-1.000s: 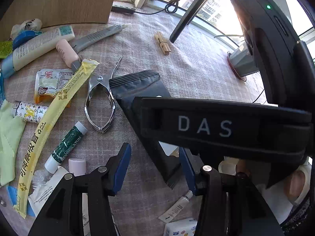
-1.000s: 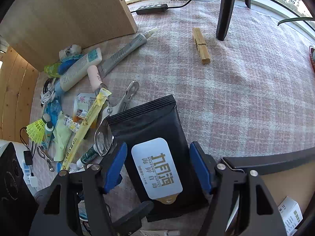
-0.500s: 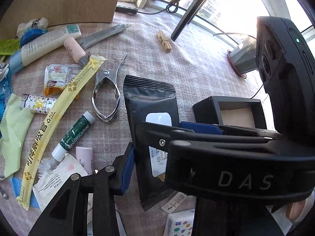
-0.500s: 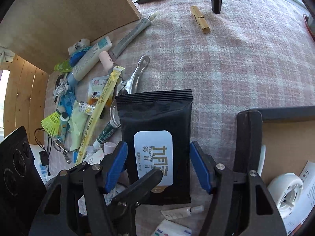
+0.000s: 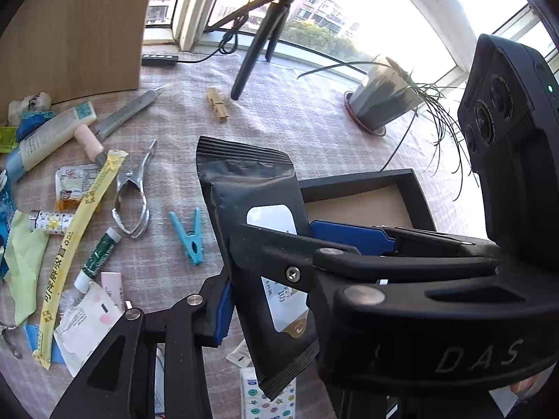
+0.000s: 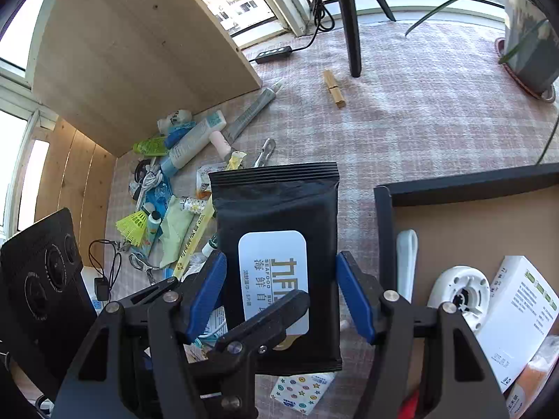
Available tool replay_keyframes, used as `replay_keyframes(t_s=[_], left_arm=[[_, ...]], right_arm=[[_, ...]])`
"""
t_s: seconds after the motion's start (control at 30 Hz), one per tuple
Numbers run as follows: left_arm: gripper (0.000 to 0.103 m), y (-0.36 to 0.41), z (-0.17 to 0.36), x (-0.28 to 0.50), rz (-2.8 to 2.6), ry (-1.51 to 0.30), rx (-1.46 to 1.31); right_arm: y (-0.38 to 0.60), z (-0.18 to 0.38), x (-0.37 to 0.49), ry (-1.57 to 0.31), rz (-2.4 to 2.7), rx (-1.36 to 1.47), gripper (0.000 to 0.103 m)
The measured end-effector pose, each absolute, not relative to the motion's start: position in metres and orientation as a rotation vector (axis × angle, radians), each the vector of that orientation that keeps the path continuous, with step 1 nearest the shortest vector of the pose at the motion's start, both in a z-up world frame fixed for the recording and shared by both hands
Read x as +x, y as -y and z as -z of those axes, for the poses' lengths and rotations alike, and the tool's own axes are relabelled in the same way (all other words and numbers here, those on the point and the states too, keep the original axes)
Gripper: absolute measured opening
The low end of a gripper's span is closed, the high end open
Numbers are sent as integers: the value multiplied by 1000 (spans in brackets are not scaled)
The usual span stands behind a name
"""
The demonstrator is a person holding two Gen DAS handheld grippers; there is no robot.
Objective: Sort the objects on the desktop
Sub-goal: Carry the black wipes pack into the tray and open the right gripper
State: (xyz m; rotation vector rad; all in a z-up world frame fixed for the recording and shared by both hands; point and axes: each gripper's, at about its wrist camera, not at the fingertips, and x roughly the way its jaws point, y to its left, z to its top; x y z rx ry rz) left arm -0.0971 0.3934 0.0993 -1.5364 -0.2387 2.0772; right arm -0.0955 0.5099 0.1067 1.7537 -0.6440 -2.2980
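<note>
A black wet-wipe pack [image 6: 276, 230] with a white label is lifted off the table. My right gripper [image 6: 279, 296] is shut on the wet-wipe pack across its width, the blue pads [image 6: 353, 300] pressing both sides. My left gripper [image 5: 265, 296] also grips the same pack [image 5: 251, 195] at its lower end; one left finger [image 6: 265, 317] lies over the label. The pack hangs beside the black-rimmed box [image 6: 384, 216], which also shows in the left wrist view [image 5: 415, 188].
The box holds a white round part [image 6: 461, 289] and a white carton [image 6: 520, 310]. Tubes, a metal clip [image 5: 131, 202], a blue peg [image 5: 190, 234] and a yellow sachet [image 5: 77, 241] litter the left. A wooden peg [image 6: 333, 89], tripod leg [image 6: 351, 35] and potted plant [image 5: 380, 104] stand behind.
The pack has been lifted off the cloth and tilted up, with both grippers rising. A blue peg that lay under it now shows. The box has come closer on the right.
</note>
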Motion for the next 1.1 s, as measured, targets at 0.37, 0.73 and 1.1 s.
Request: replay_keyframes(t_s=[0.37,0.73,1.1], left_arm=[[36,-472,-115,-78,-1945,93,-1473],[37,-490,-133,-68,-1957,15,-1410],[37,-436,-139,-68,-2042,33,-1434]], right_arm=[[-588,-118,-49,815,2398,1721,64],[-633,-136,-21,865,2522,1674,63],[-594,-143,-28,749,2489,1636,63]])
